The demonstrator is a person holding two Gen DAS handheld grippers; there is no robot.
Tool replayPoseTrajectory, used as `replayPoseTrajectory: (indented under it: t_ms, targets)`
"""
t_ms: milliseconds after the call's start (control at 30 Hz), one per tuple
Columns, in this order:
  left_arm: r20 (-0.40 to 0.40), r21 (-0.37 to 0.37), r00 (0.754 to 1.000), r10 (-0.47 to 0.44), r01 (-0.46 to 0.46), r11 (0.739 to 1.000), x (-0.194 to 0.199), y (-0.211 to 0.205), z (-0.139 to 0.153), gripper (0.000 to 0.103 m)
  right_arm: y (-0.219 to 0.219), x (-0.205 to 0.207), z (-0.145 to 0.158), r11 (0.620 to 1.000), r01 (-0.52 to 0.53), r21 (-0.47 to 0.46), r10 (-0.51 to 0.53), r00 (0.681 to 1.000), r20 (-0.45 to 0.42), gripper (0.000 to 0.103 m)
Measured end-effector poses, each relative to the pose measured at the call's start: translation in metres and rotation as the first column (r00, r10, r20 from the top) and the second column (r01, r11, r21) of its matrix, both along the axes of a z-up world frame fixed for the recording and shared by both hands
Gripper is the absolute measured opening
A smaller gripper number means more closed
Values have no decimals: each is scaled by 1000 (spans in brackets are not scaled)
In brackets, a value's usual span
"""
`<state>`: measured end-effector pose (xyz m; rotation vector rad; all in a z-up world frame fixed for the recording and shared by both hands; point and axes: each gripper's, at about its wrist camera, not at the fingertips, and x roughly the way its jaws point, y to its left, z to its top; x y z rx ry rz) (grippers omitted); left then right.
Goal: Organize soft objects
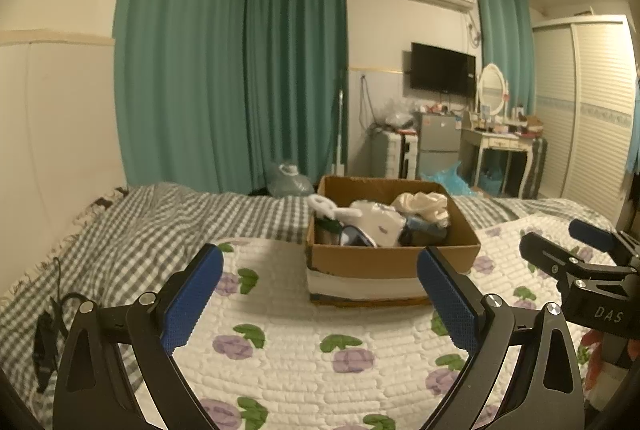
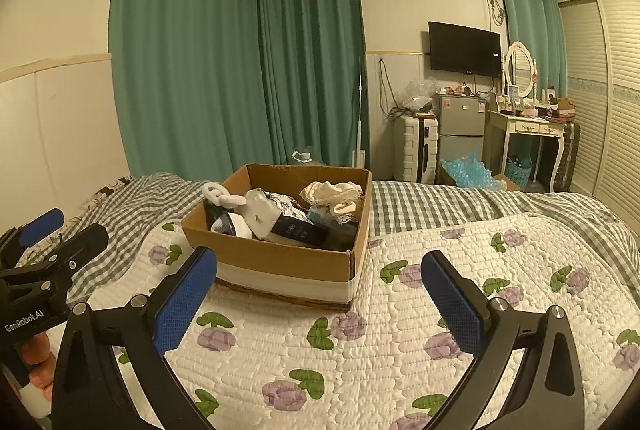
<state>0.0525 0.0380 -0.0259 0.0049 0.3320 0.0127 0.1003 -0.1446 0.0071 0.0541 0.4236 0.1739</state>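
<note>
A cardboard box [image 1: 352, 262] [image 2: 280, 262] stands on a white quilt with purple flowers [image 1: 304, 342] [image 2: 352, 350]. It holds several soft items: a cream cloth [image 1: 422, 203] [image 2: 332, 191], a white plush toy [image 1: 328, 207] [image 2: 220, 195], white and dark garments [image 2: 296, 228]. My left gripper [image 1: 320, 270] is open and empty, in front of the box. My right gripper [image 2: 320, 272] is open and empty, in front of the box and to its right. Each gripper shows at the edge of the other's view, the right one [image 1: 560, 242] and the left one [image 2: 68, 230].
A grey checked blanket [image 1: 140, 230] [image 2: 460, 197] covers the bed around the quilt. A black cable [image 1: 48, 330] lies at the left. Beyond the bed are green curtains [image 1: 240, 69], a suitcase [image 2: 414, 149], a small fridge [image 2: 460, 125], a dressing table [image 2: 528, 129] and a wardrobe [image 2: 608, 89].
</note>
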Motion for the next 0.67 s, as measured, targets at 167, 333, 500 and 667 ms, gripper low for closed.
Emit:
replayPoseTrajectory:
  t_ms: [167, 333, 500, 667]
  targets:
    - [1, 0, 1000, -1, 1, 1000, 0, 0, 0, 99, 0, 0, 0, 1000, 2, -1, -2, 1000, 0, 103]
    - [-2, -3, 1000, -1, 1, 1000, 0, 1, 0, 99, -1, 0, -1, 1000, 5, 1, -5, 1000, -3, 103]
    - [-2, -3, 1000, -1, 1, 1000, -1, 1, 0, 99, -1, 1, -2, 1000, 9, -3, -9, 1000, -8, 103]
    - [-3, 8, 1000, 1, -1, 1000, -1, -1, 0, 99, 0, 1, -2, 1000, 18, -10, -18, 1000, -13, 103]
